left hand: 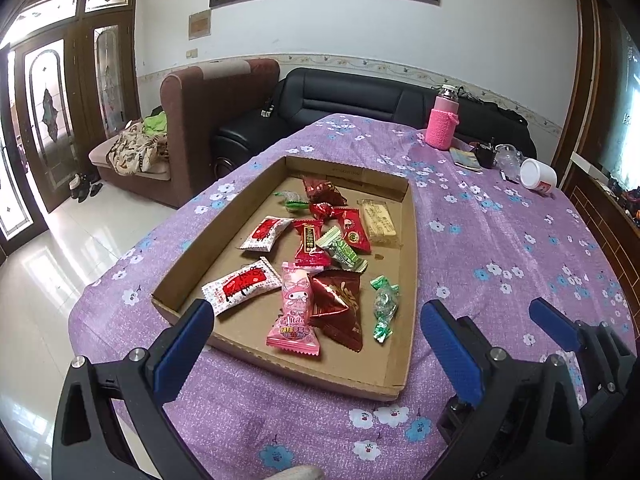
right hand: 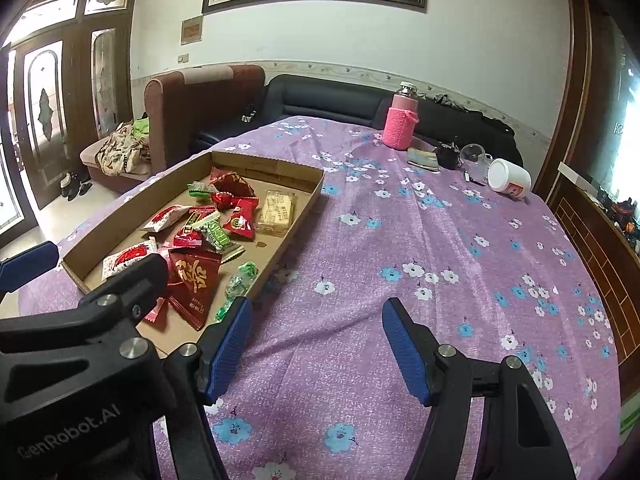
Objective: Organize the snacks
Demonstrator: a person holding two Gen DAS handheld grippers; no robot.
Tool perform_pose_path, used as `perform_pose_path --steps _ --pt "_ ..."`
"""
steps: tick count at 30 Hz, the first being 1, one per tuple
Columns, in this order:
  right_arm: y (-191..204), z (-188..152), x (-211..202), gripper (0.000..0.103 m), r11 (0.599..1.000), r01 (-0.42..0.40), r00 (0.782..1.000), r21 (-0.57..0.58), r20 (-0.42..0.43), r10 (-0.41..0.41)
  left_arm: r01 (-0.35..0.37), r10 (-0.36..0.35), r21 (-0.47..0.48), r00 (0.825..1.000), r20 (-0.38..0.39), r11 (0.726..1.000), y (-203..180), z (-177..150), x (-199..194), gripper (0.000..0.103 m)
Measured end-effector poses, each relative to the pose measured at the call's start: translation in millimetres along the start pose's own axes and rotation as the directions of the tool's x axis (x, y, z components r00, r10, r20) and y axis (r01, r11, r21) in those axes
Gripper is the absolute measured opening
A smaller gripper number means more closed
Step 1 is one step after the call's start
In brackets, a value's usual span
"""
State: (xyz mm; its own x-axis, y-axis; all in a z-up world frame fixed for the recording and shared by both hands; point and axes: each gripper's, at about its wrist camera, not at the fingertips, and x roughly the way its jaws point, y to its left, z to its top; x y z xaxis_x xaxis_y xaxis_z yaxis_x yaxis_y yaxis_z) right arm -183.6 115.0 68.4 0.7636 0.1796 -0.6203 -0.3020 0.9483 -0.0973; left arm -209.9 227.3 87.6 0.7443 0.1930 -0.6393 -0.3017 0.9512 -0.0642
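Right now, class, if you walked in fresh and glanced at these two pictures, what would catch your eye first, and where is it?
First, the shallow cardboard tray on the purple flowered tablecloth, strewn with wrapped snacks, among them a pink cartoon packet near its front edge. Next, the pink knitted bottle standing at the table's far end, beside a white jar lying on its side. Both open tools frame the foreground: left tool, right tool.
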Motion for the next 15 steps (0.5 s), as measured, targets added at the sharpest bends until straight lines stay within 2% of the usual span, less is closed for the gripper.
perform_pose_path --steps 15 --pt "5.2 -1.1 1.0 0.072 1.000 -0.007 1.000 -0.006 -0.009 0.007 0.008 -0.008 -0.007 1.000 -0.022 1.000 2.0 -2.1 5.1 0.103"
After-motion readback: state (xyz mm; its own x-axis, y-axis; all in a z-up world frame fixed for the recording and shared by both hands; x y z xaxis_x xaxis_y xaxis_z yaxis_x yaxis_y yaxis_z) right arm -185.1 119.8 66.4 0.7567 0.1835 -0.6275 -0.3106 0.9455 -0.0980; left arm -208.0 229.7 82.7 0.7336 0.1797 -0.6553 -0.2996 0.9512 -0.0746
